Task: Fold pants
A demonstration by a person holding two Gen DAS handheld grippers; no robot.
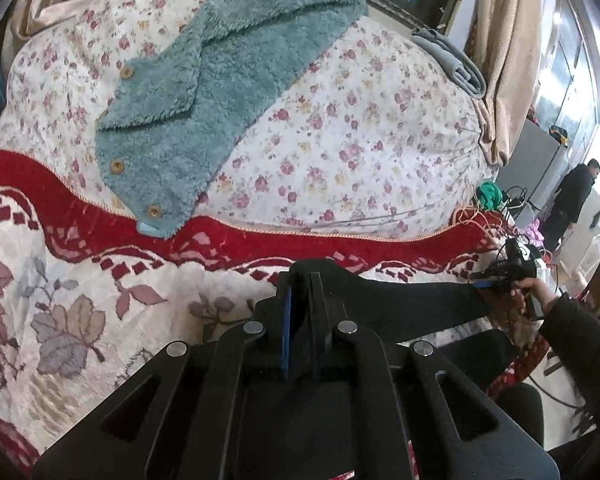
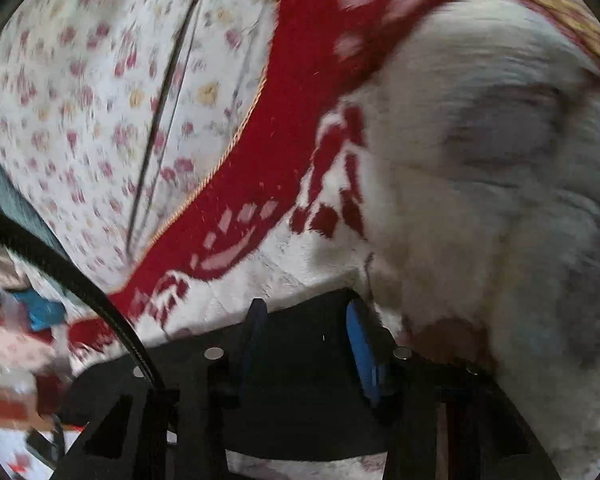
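In the left wrist view, the left gripper sits at lower centre, its jaws pressed together on a fold of the black pants, which stretch as one dark band toward the right edge of the frame. There the right gripper pinches the other end, held by the person's right hand in a dark sleeve. In the right wrist view, blurred, the right gripper at lower centre has black cloth between its two fingers, which stand apart; one blue pad shows clearly.

Under the pants lies one red-and-cream blanket with leaf patterns, filling the lower left. Above it spreads one floral sheet. On the sheet, upper centre, lies one teal fleece jacket with three wooden buttons visible. One folded grey cloth sits at the upper right, beside a beige curtain. One man in dark clothes stands at the far right.
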